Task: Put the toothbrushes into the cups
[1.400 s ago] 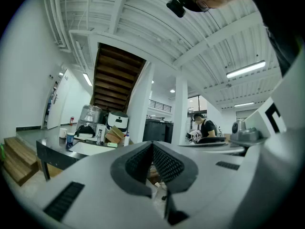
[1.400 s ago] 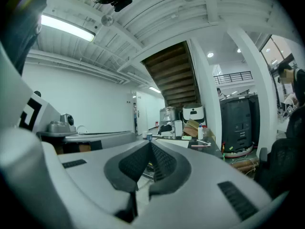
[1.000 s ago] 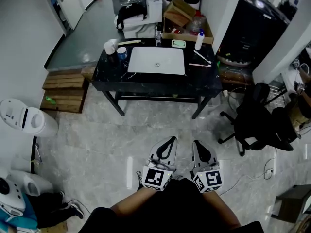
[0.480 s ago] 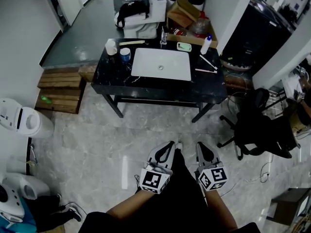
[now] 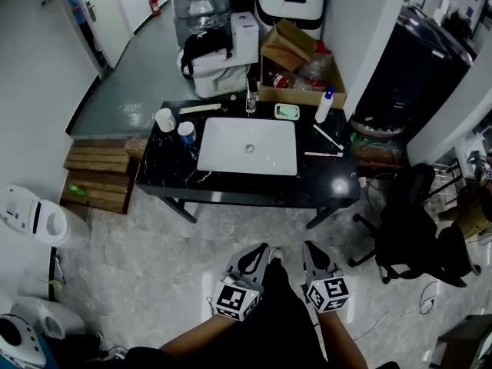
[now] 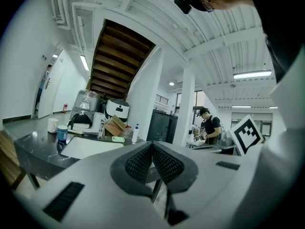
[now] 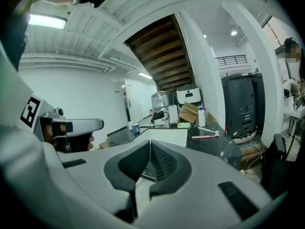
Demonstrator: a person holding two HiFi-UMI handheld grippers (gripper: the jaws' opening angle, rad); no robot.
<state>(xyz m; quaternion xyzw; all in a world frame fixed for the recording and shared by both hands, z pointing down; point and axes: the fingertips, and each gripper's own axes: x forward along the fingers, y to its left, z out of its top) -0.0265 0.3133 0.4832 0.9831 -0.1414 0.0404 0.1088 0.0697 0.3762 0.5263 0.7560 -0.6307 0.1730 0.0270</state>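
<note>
You are standing on a pale marbled floor [image 5: 154, 260], facing a black worktop [image 5: 330, 179] with a white inset basin [image 5: 247, 146], wooden steps [image 5: 96, 175] sitting beside its left end, a black office chair [image 5: 419, 233] near its right, a strip light [image 6: 252, 74] glowing overhead.

White basin [image 5: 247, 146] lay sunk in the middle of the black desk [image 5: 338, 184], tap [image 5: 250, 98] stood at its back edge, green soap dish [image 5: 287, 111] beside that, blue-capped bottle [image 5: 323, 106] near the back right corner.
</note>
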